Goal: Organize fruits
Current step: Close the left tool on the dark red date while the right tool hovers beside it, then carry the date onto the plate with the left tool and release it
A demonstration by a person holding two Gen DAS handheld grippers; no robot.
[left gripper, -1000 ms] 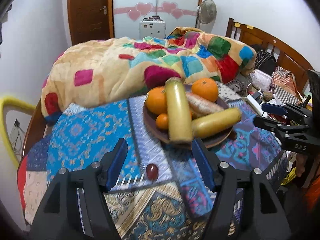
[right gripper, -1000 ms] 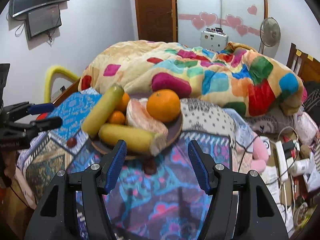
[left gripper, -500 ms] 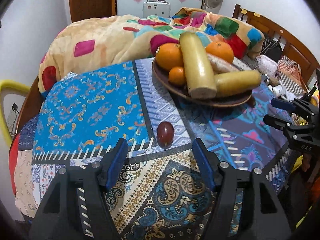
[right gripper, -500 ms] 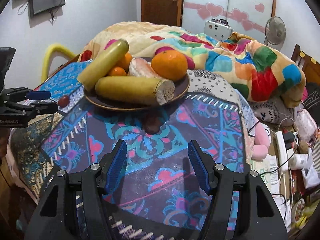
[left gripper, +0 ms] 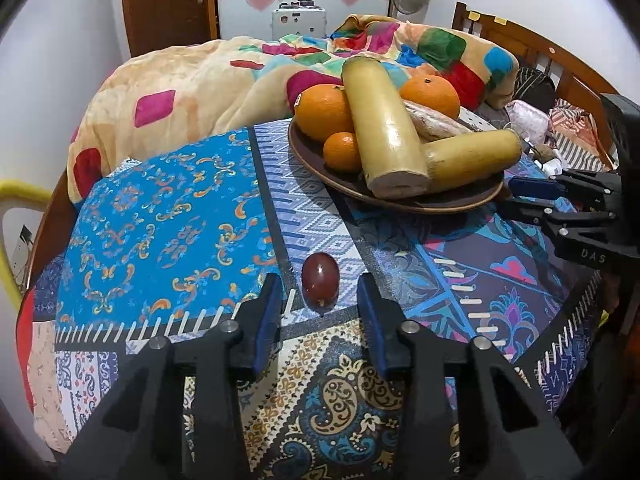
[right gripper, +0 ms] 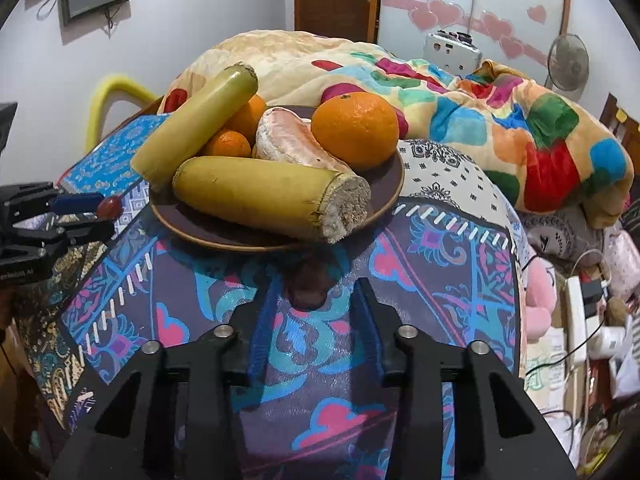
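A brown plate (left gripper: 320, 166) (right gripper: 384, 188) on the patterned tablecloth holds oranges, two yellow sugarcane pieces and a peeled pomelo wedge. A small dark red fruit (left gripper: 320, 283) lies on the cloth between the fingertips of my open left gripper (left gripper: 320, 292), not touching them. Another dark fruit (right gripper: 310, 280) lies in the plate's shadow, between the fingertips of my open right gripper (right gripper: 312, 292). The left gripper also shows in the right wrist view (right gripper: 86, 210), and the right gripper in the left wrist view (left gripper: 532, 200).
A bed with a colourful quilt (left gripper: 224, 80) lies behind the table. Clutter, cables and a power strip (right gripper: 576, 320) sit to the right of the table. A yellow chair (right gripper: 108, 96) stands at the left.
Both grippers have moved forward and down, and their jaws have narrowed, so each now has a small dark fruit between its fingertips.
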